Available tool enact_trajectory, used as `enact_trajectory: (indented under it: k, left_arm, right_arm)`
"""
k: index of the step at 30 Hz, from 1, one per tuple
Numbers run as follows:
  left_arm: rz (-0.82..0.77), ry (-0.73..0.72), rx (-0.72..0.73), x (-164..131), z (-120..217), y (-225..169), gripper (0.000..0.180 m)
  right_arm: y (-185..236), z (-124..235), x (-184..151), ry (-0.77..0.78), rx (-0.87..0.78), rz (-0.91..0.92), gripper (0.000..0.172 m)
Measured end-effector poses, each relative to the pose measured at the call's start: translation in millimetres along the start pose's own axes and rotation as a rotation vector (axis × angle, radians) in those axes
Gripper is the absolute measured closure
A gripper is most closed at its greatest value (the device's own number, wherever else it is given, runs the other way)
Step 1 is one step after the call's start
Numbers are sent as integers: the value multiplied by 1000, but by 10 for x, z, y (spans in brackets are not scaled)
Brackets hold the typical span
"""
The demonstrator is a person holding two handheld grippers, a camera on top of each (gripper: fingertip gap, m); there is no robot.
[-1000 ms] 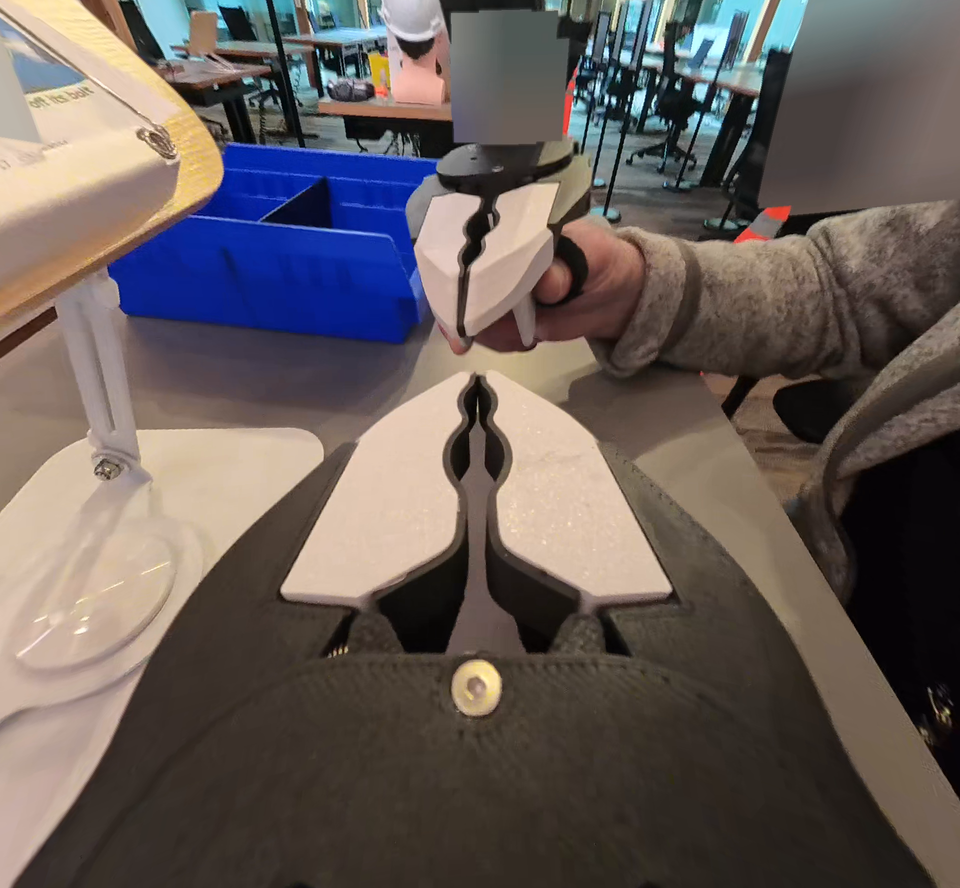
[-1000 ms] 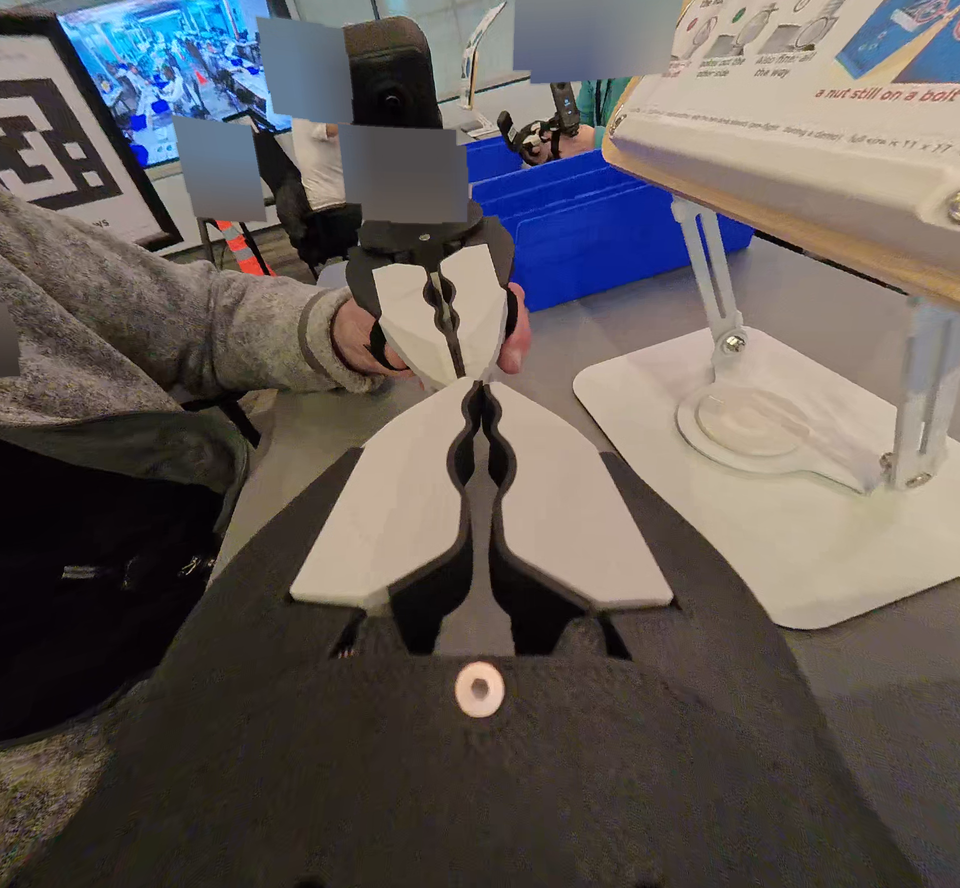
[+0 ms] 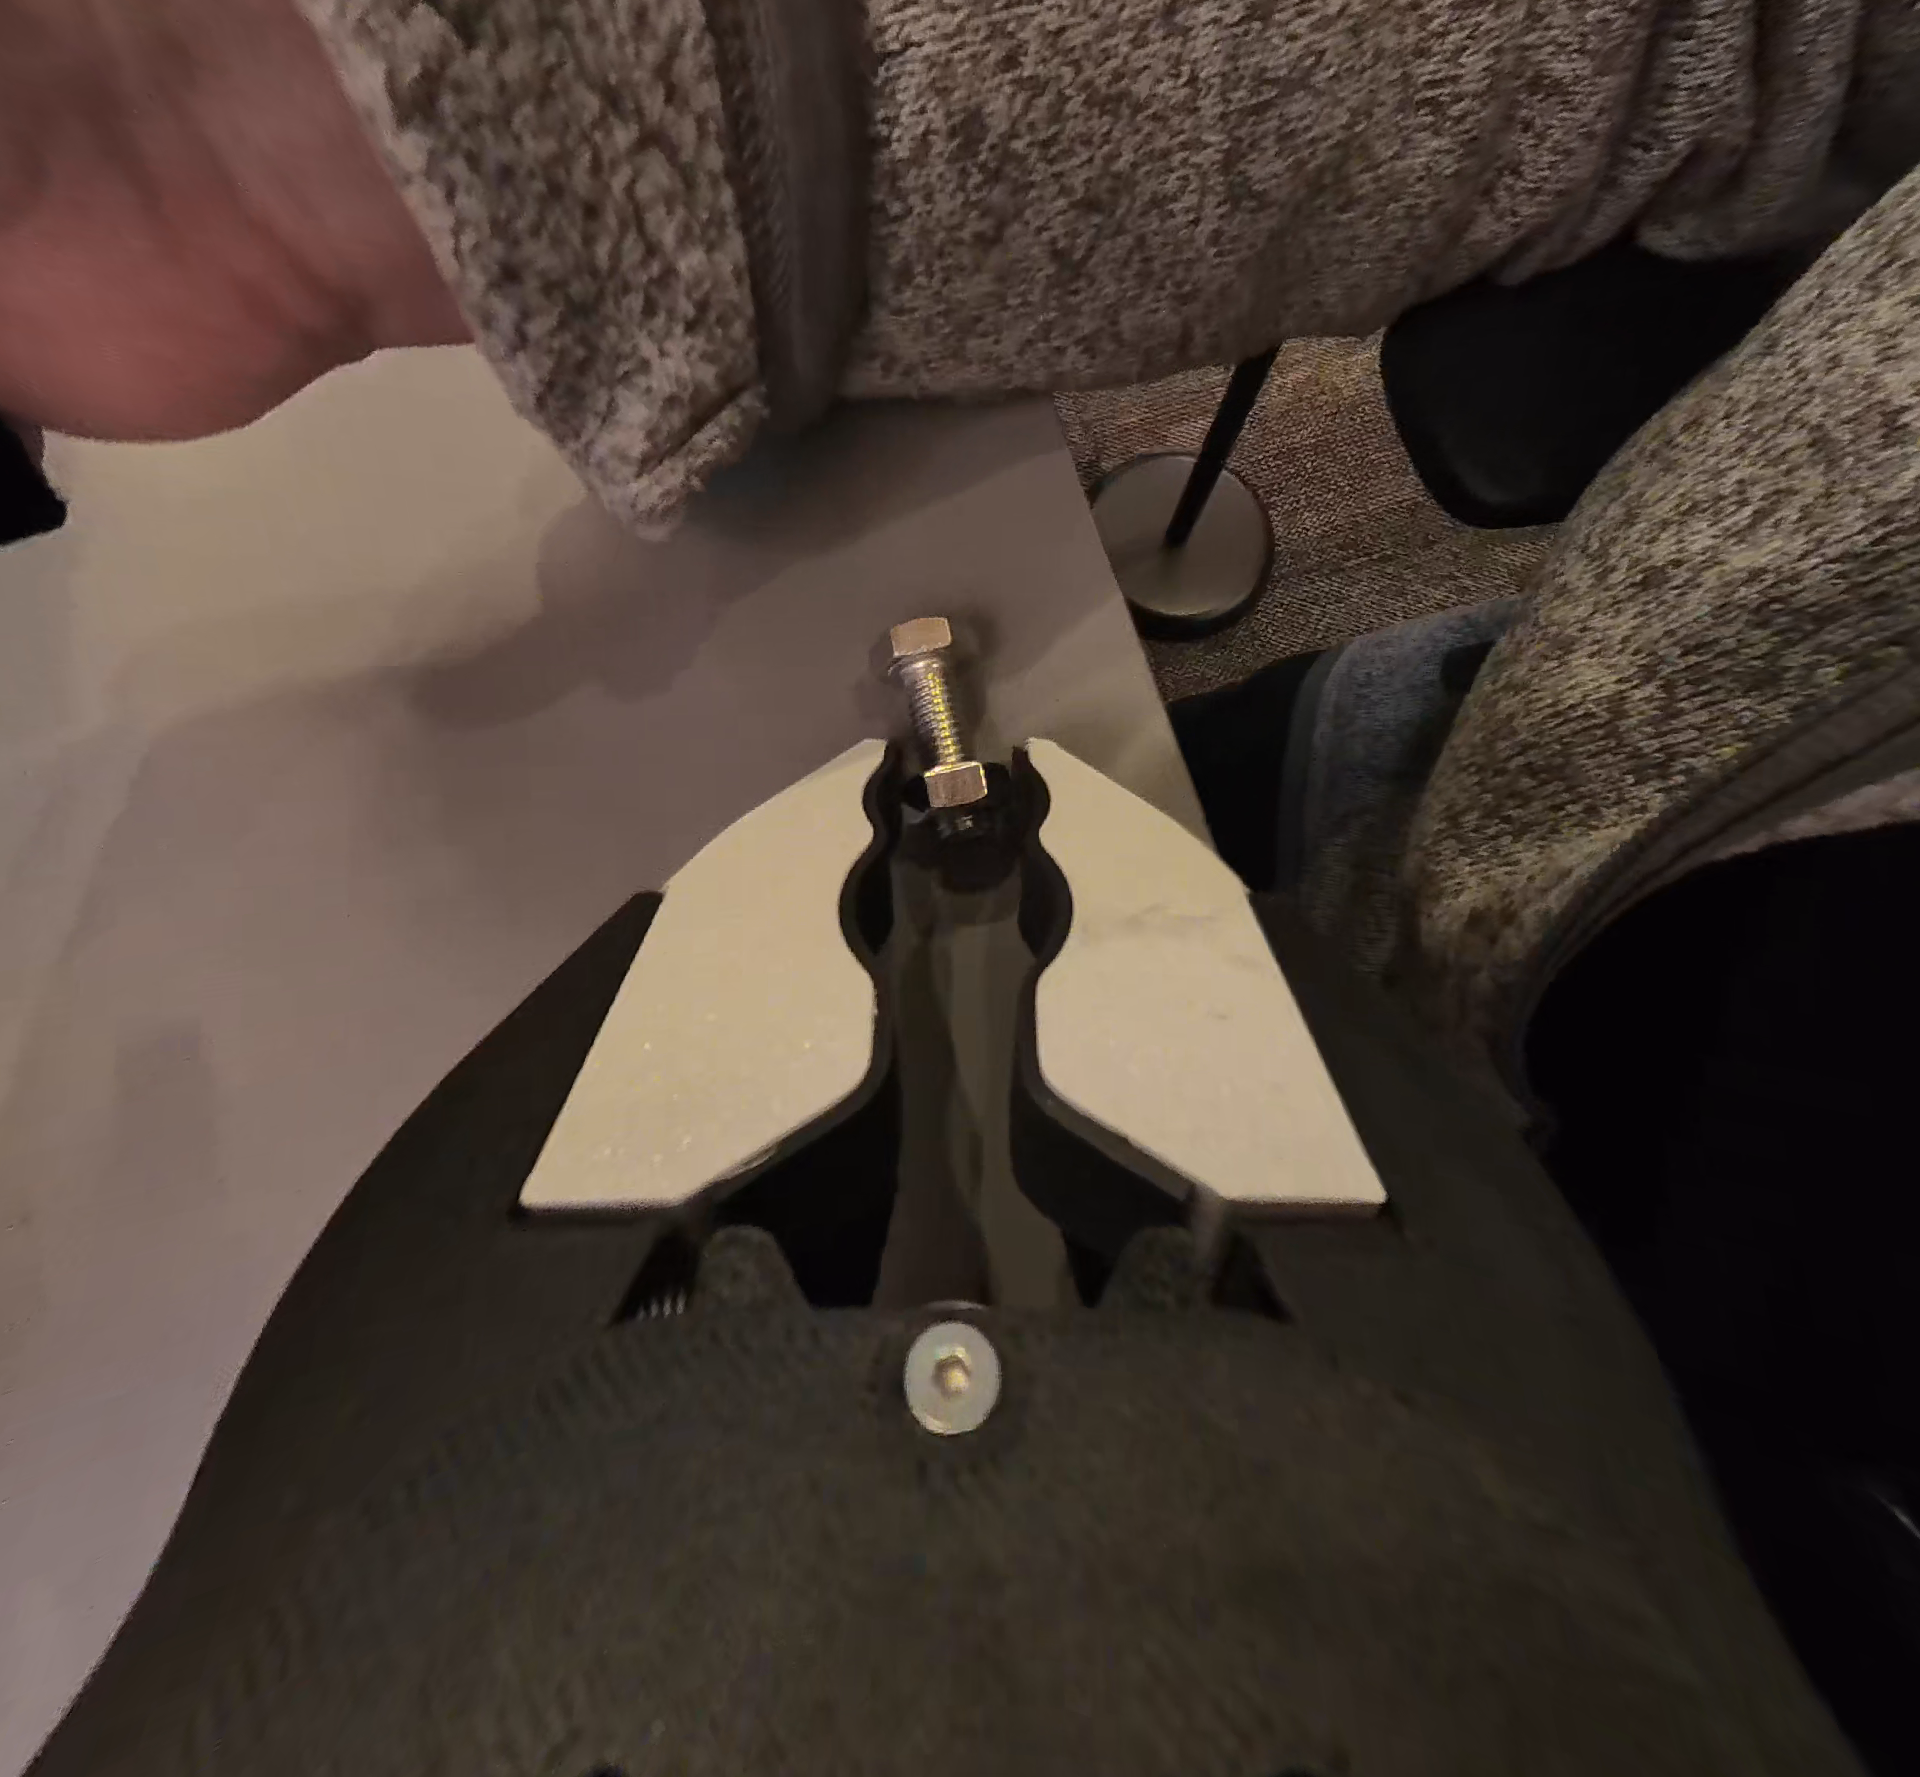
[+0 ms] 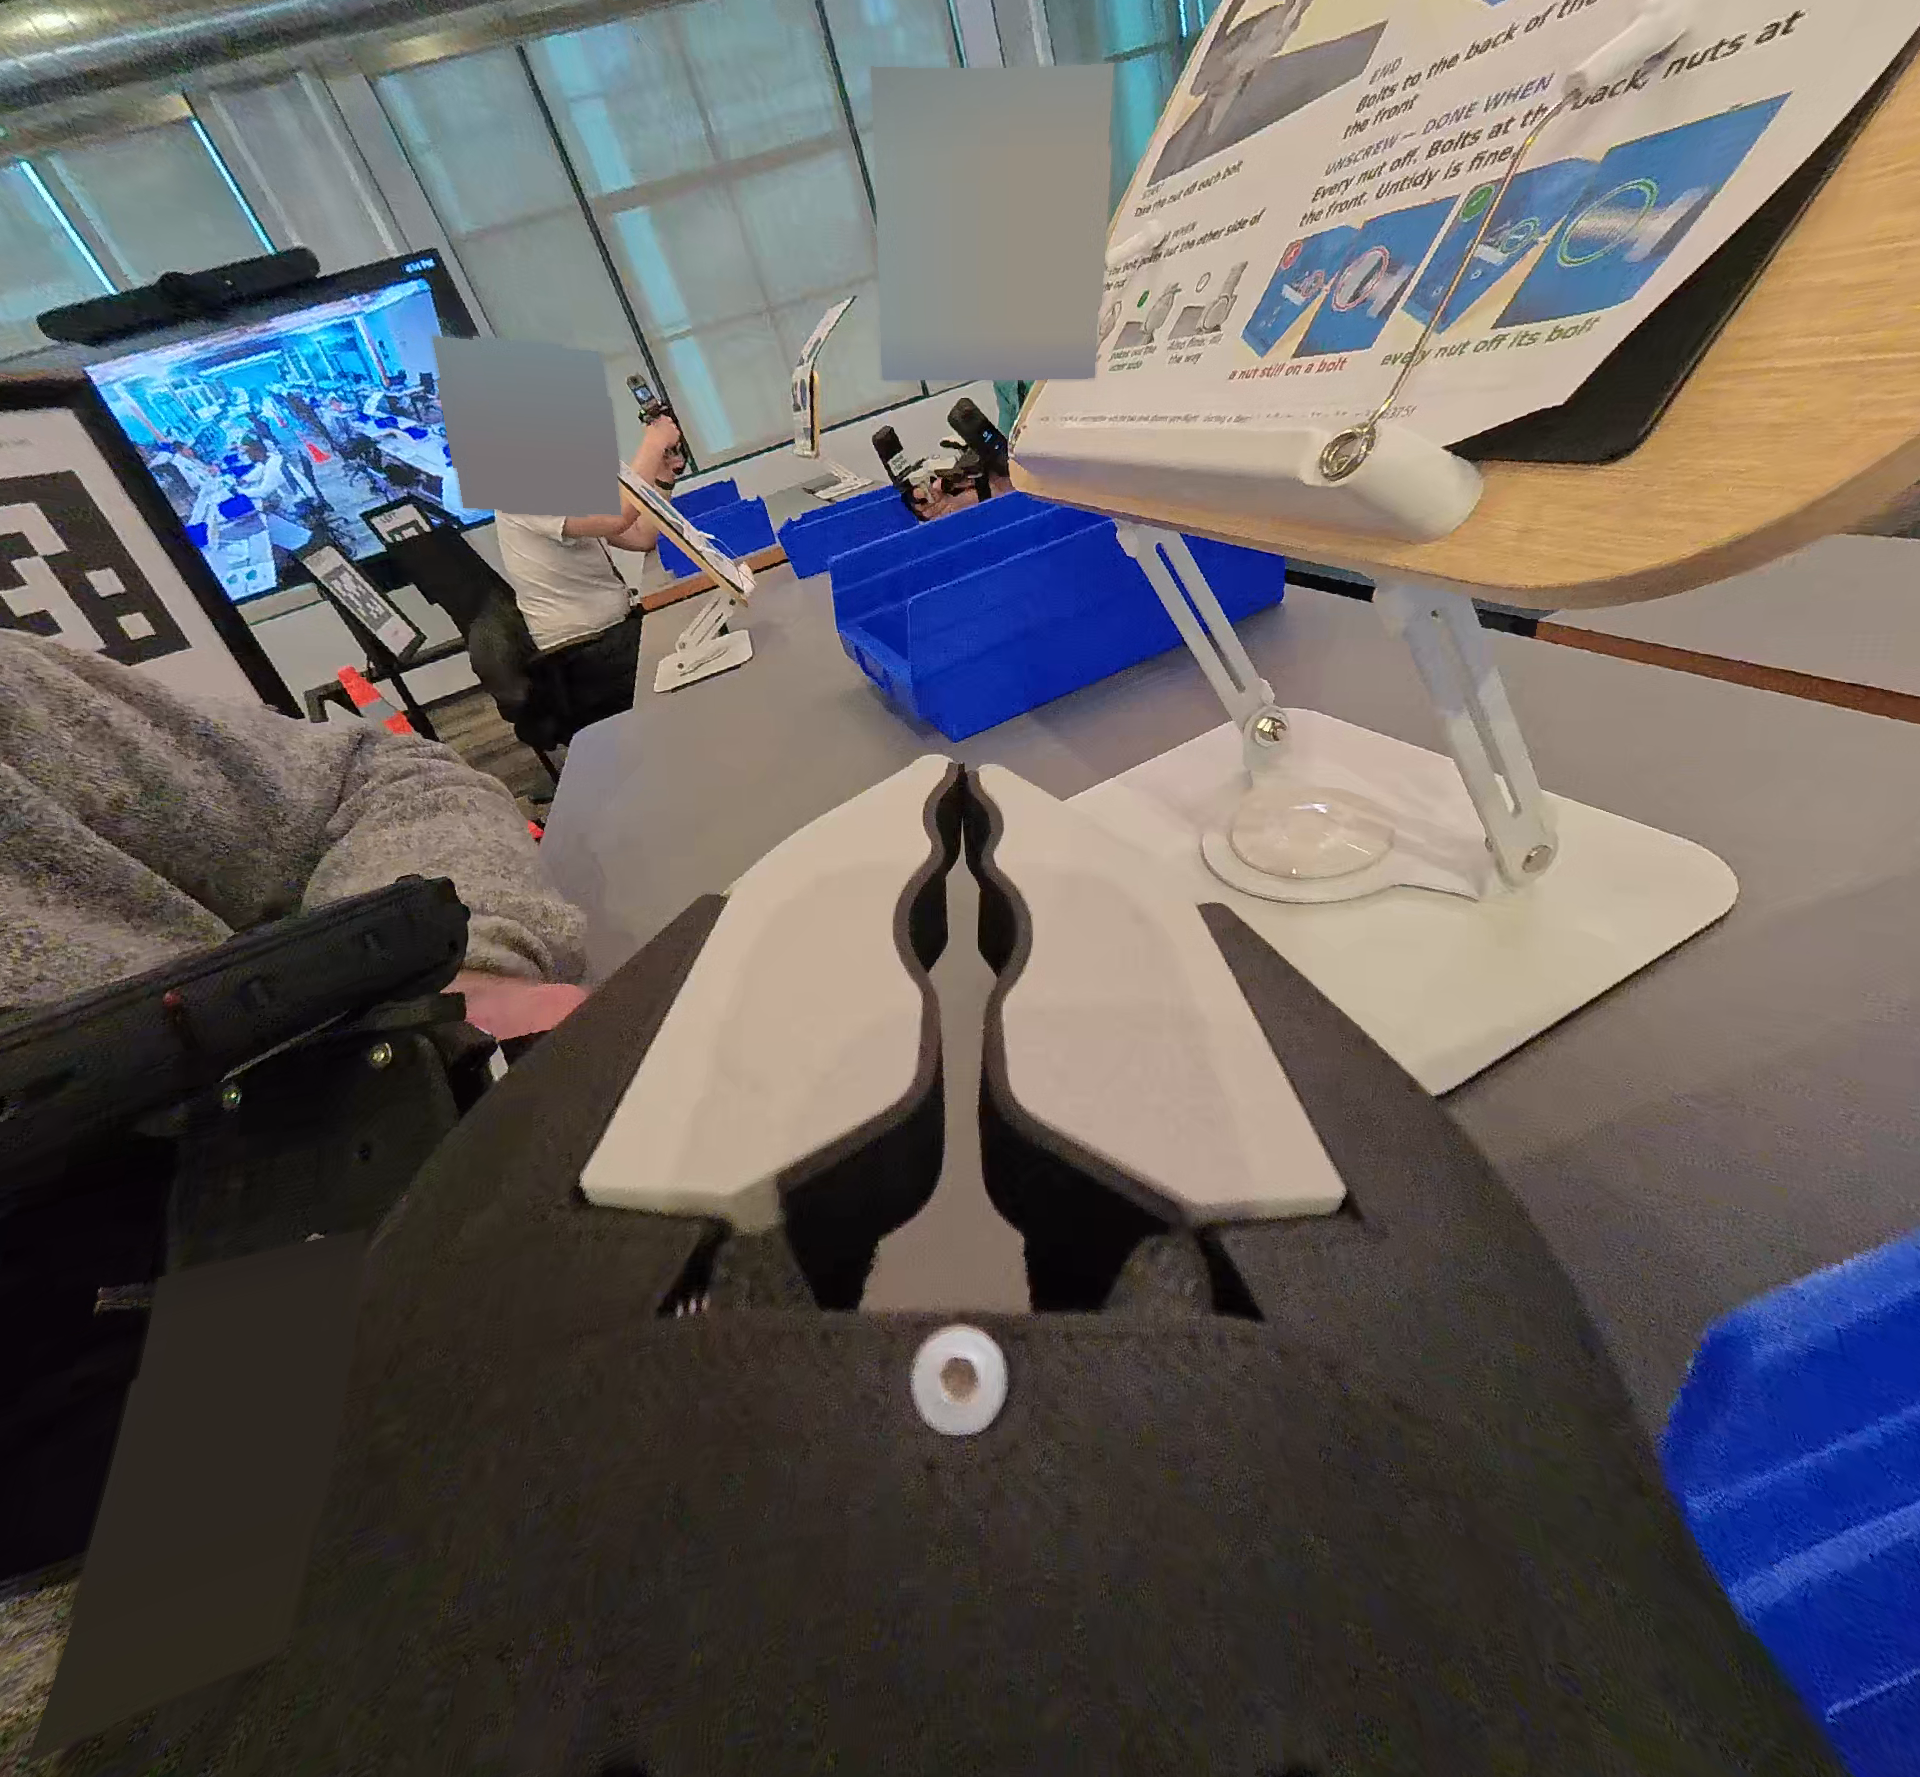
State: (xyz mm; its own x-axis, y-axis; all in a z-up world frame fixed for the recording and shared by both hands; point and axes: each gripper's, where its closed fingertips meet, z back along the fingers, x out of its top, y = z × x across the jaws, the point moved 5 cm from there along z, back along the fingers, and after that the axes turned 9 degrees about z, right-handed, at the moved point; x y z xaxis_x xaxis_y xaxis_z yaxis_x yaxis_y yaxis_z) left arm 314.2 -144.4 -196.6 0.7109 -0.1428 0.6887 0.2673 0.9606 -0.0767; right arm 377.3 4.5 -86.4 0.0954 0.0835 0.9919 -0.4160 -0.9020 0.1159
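Two white fingertips of the left gripper (image 3: 958, 759) stand apart around the nut end of a small silver hex bolt with a nut threaded on it (image 3: 932, 707), which lies on the grey table (image 3: 312, 740) near its edge, with a gap visible at each pad, so a careless close could likely nudge the bolt off that edge. Beyond the bolt a grey fleece sleeve (image 3: 1039, 117) crowds the approach, while the right gripper (image 4: 961, 773), fingertips together on nothing, points past it toward a blue plastic bin (image 4: 1018, 605) and a white-footed document stand (image 4: 1455, 896).
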Motion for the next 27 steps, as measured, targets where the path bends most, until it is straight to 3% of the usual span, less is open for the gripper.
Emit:
enact_trajectory:
  k: [3,7,12,16,20,22,27]
  left_arm:
    - [48,-106,31,30,185,143,161]
    - [141,-385,118,44,751,504,161]
    - [38,-549,336,-53,1370,811,162]
    - [-72,-549,479,-54,1560,855,162]
    - [-113,-545,549,-39,1566,849,162]
    - [-127,-550,557,-36,1560,837,162]
    - [-117,-573,563,-47,1593,851,159]
  right_arm:
    - [13,72,11,16,24,-2,172]
    - [24,161,3,22,73,-72,169]
    - [130,28,-118,29,221,-252,148]
    - [294,-183,-229,33,329,-372,139]
    - [409,-377,-270,-58,395,-493,135]
    - [412,-415,-245,-138,393,-517,149]
    - [418,-451,-196,-155,342,-450,152]
